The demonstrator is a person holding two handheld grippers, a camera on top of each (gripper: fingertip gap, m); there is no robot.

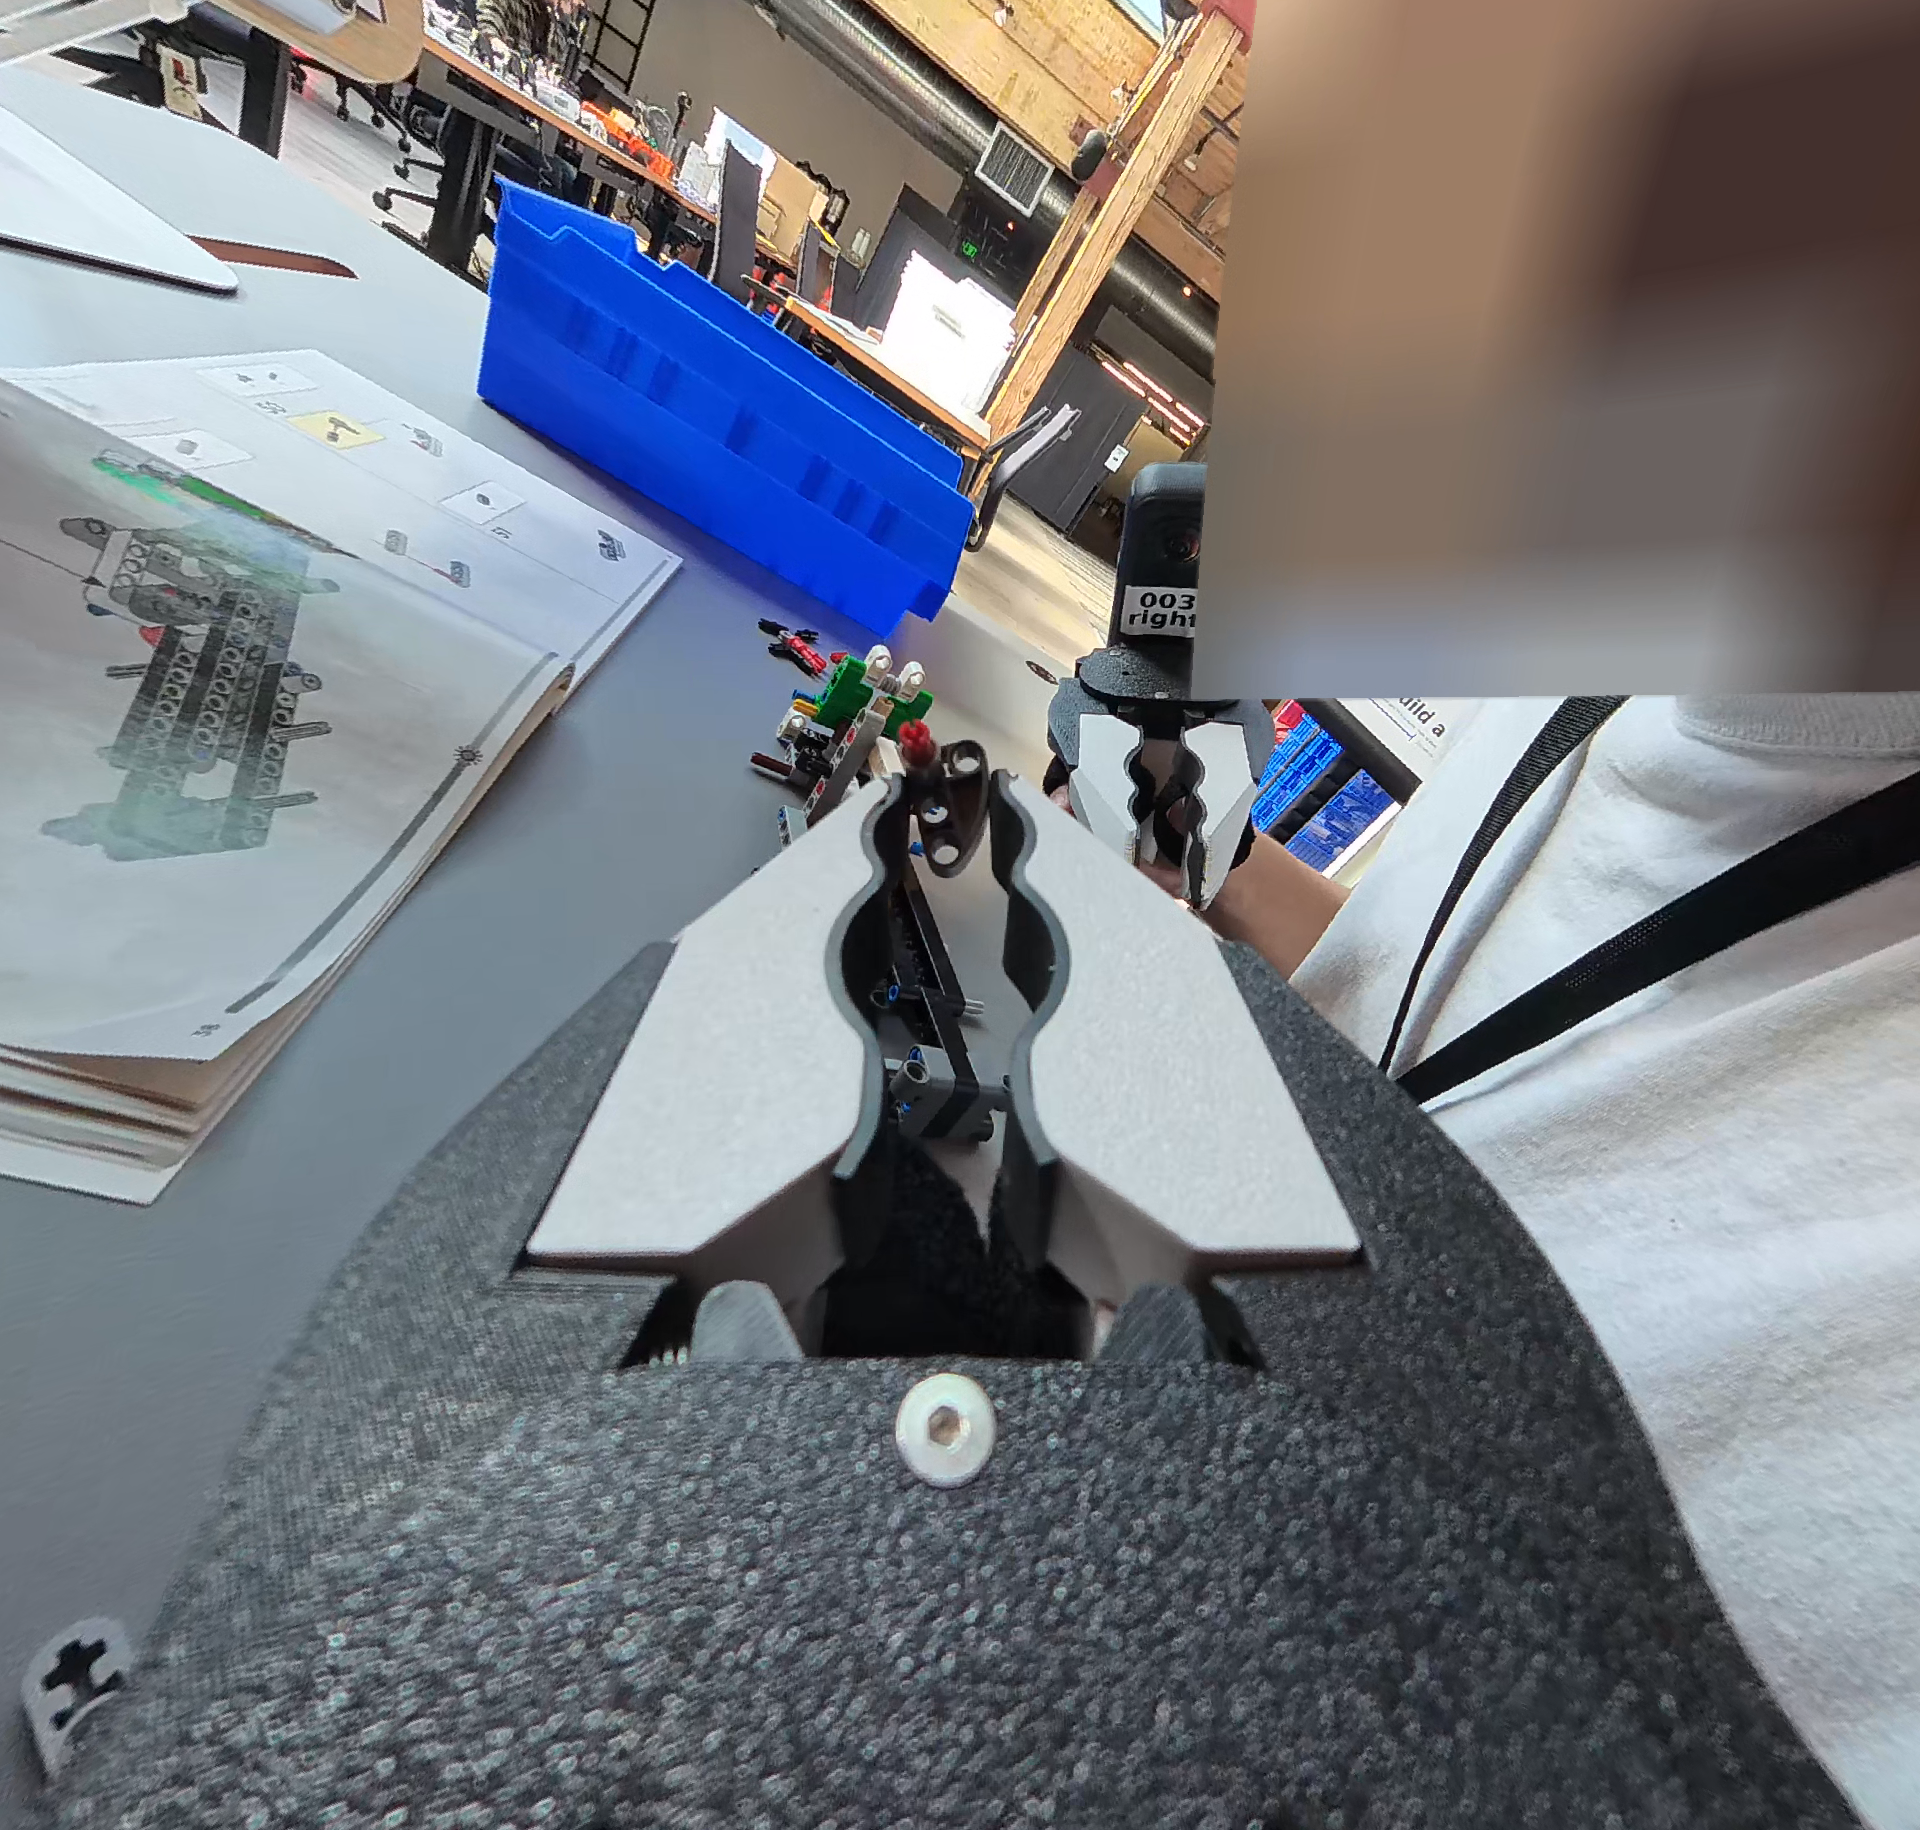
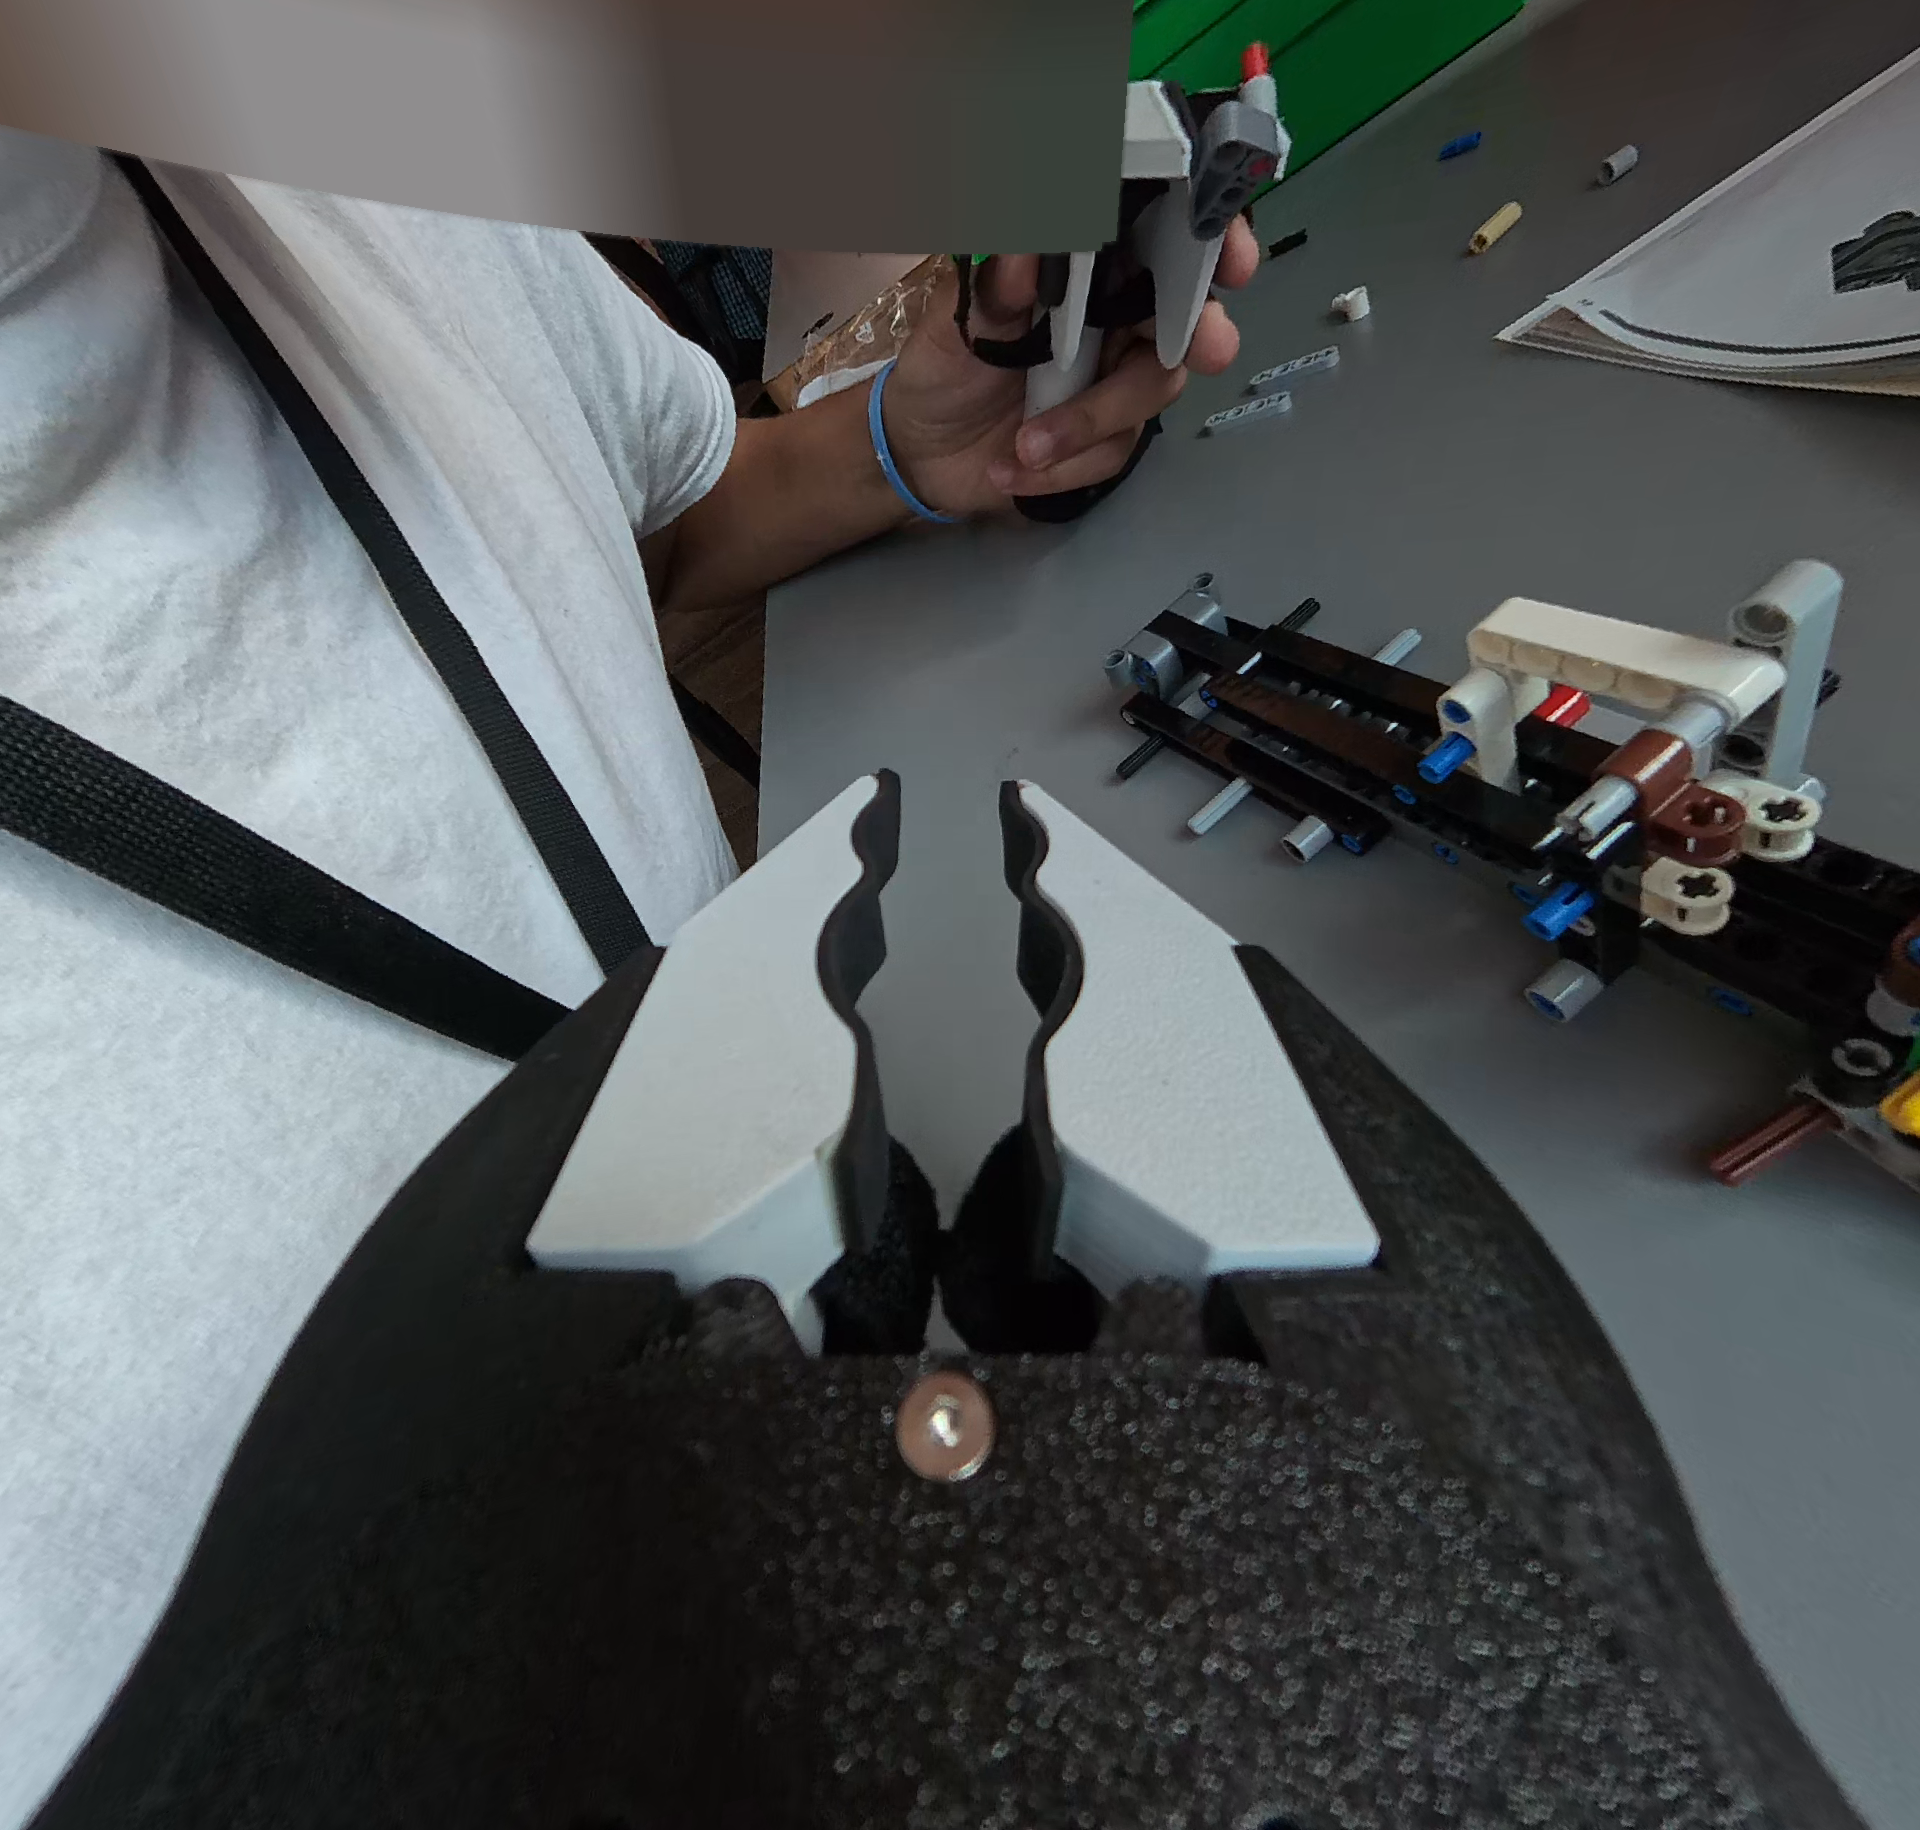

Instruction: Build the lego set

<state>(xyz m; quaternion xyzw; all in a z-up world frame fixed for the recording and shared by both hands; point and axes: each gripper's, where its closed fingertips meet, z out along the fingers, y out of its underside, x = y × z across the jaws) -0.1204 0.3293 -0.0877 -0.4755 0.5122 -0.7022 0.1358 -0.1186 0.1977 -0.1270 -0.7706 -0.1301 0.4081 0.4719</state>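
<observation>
My left gripper (image 1: 943,793) is shut on a small dark lego connector (image 1: 964,778) with round holes and a red pin (image 1: 914,736) on top, held above the table. It also shows in the right wrist view (image 2: 1231,159), raised at the back. The long black lego assembly (image 2: 1455,772), with white, brown, blue and tan parts, lies on the grey table (image 2: 1039,554); part of it shows under my left fingers (image 1: 925,1011). My right gripper (image 2: 948,788) is open and empty, over the table's near edge, left of the assembly.
An open instruction booklet (image 1: 260,637) lies to the left, with a blue bin (image 1: 717,409) behind it. A green box (image 2: 1330,4) stands at the back. Loose small pieces (image 2: 1273,388) are scattered on the table. A person's white shirt (image 2: 312,533) is close by. Left tips to right tips: about 15 cm.
</observation>
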